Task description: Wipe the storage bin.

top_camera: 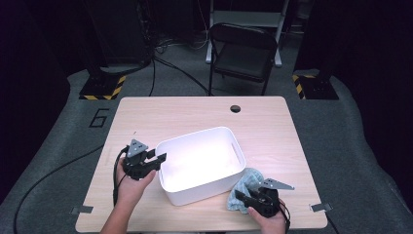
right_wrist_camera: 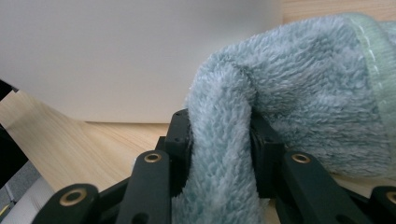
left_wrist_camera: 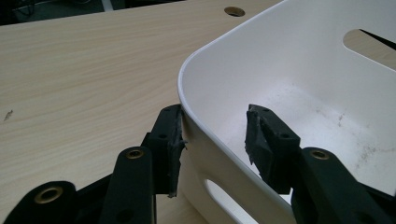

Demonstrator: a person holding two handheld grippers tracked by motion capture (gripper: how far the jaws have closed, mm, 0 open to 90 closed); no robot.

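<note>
Fingers (right_wrist_camera: 181, 140) pinch towel (right_wrist_camera: 299, 93) | fold upright | bin (top_camera: 199, 163) beside

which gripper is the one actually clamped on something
The right gripper: its jaws pinch a fold of the light blue towel. The left gripper merely straddles the white bin wall, one pad clear of it.

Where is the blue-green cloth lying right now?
In the high view the cloth lies on the table's near right, against the white bin's corner, pinched in the right gripper.
</note>
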